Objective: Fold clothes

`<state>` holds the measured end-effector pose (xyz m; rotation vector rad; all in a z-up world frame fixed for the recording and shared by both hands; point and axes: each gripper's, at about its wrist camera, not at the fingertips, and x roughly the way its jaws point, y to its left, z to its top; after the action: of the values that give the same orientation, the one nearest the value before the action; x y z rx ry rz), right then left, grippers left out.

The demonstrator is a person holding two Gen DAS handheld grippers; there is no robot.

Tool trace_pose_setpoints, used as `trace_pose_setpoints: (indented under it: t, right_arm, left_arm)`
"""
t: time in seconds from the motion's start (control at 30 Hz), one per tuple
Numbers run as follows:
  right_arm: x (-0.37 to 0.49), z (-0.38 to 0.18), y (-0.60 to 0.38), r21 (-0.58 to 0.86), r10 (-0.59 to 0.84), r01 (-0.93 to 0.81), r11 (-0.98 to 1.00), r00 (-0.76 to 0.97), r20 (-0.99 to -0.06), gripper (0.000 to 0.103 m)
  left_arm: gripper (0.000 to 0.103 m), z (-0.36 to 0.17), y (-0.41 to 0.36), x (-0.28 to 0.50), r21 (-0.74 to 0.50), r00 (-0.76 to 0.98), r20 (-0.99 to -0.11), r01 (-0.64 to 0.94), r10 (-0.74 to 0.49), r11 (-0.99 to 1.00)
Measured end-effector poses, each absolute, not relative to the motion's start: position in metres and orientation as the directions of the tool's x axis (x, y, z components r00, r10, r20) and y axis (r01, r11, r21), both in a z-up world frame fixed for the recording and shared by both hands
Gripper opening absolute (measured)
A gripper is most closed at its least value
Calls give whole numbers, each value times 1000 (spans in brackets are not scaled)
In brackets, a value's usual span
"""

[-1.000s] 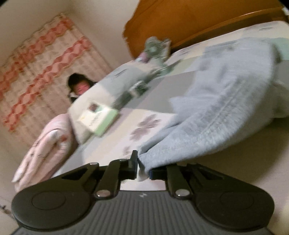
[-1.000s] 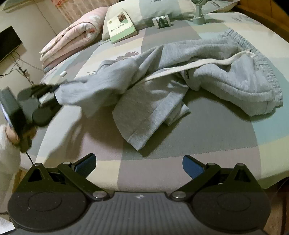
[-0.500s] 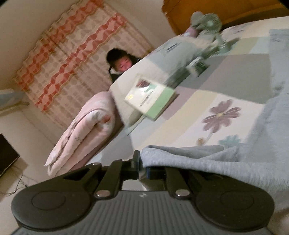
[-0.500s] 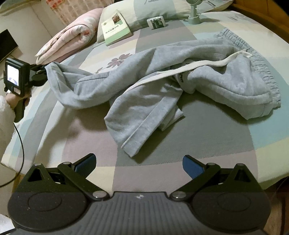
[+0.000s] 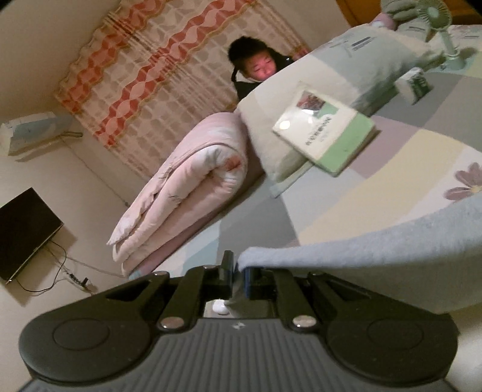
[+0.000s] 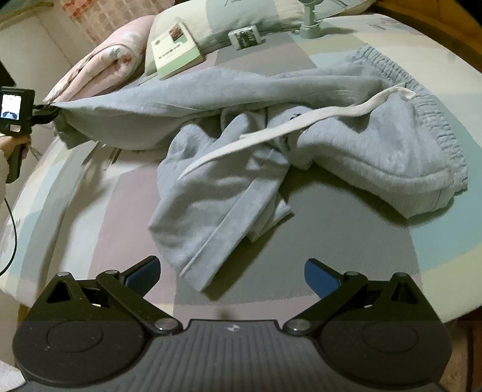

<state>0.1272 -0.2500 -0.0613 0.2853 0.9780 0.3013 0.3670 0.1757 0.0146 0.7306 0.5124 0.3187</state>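
— where are the grey sweatpants (image 6: 301, 135)?
— on the bed (image 6: 331, 241), waistband away from the book (image 6: 176, 48). left claw (image 5: 239, 271) clenched on one leg cuff beside the book.
— the right claw (image 6: 230, 273)?
— released, empty, the other cuff just ahead of it, leg running away toward the waistband.

In the left wrist view the grey sweatpants (image 5: 376, 250) run out of the picture's right edge, so only the leg end pinched between the jaws shows, and the cloth covers the right-hand pad. Far ahead of the jaws, the small fan (image 5: 433, 18) is cut by the top edge and blurred. The title on the book (image 5: 328, 132) is too smeared to read. In the right wrist view the hand (image 6: 12, 147) on the left gripper (image 6: 45, 113) is cropped by the left edge.
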Motion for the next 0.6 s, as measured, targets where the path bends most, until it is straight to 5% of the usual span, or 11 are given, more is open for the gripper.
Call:
trace_pose_setpoints:
  t: [0.37,0.6]
  right_arm:
    - [141,-69,-260,373,347,-62,926,531,-773,103]
    - [142,-73,-254,376,356,-70,924,516,-779,103]
  left_arm:
    - [6,40,178,395,699,844,-168,-263,509,665]
    - [6,-1,189,377,728,829,-279,-146,484,670]
